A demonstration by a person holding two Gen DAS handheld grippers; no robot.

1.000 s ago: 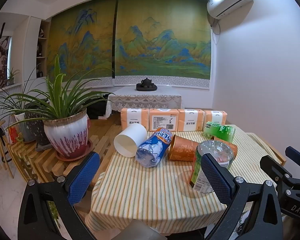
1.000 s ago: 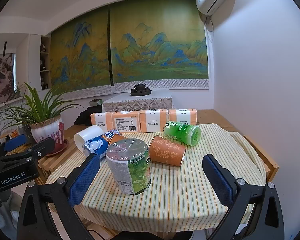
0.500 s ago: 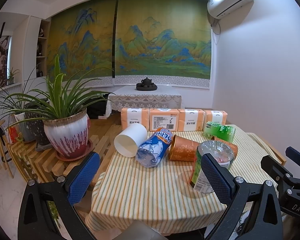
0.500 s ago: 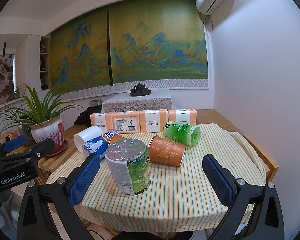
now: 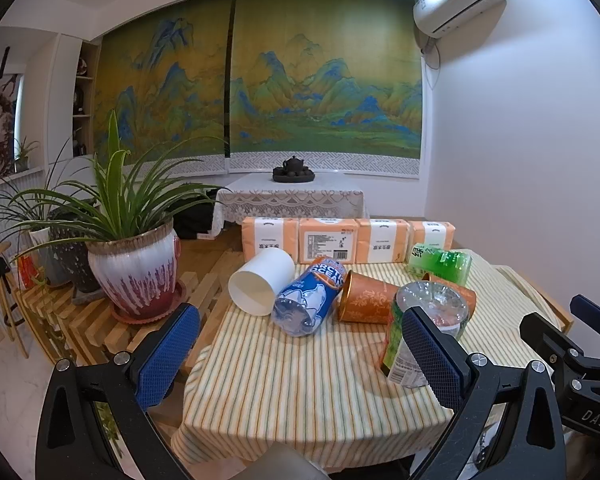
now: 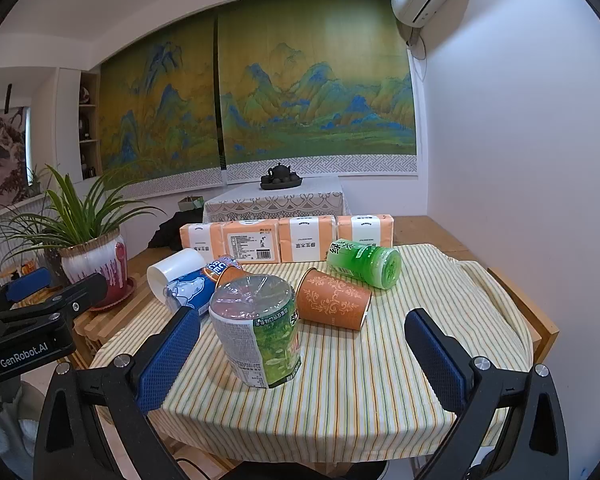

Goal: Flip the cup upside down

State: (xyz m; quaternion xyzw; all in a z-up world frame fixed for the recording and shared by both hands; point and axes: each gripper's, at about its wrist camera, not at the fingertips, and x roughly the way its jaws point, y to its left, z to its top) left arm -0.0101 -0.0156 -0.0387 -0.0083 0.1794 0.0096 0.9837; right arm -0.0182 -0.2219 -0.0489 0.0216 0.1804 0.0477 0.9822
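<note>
Orange cups (image 6: 332, 302) on their sides, green-labelled cup (image 6: 256, 332) inverted, sealed.

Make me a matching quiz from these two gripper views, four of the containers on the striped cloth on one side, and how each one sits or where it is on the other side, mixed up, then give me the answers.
Things:
1. white paper cup
2. blue-labelled bottle
3. green-labelled noodle cup
4. green bottle

States:
A. standing up, plastic-wrapped top, nearest the right gripper
B. on its side, open mouth facing the left gripper, at the cloth's left edge
C. on its side, farthest back on the right, near the orange packs
D. on its side between the white cup and an orange cup

Pairs: 1-B, 2-D, 3-A, 4-C
</note>
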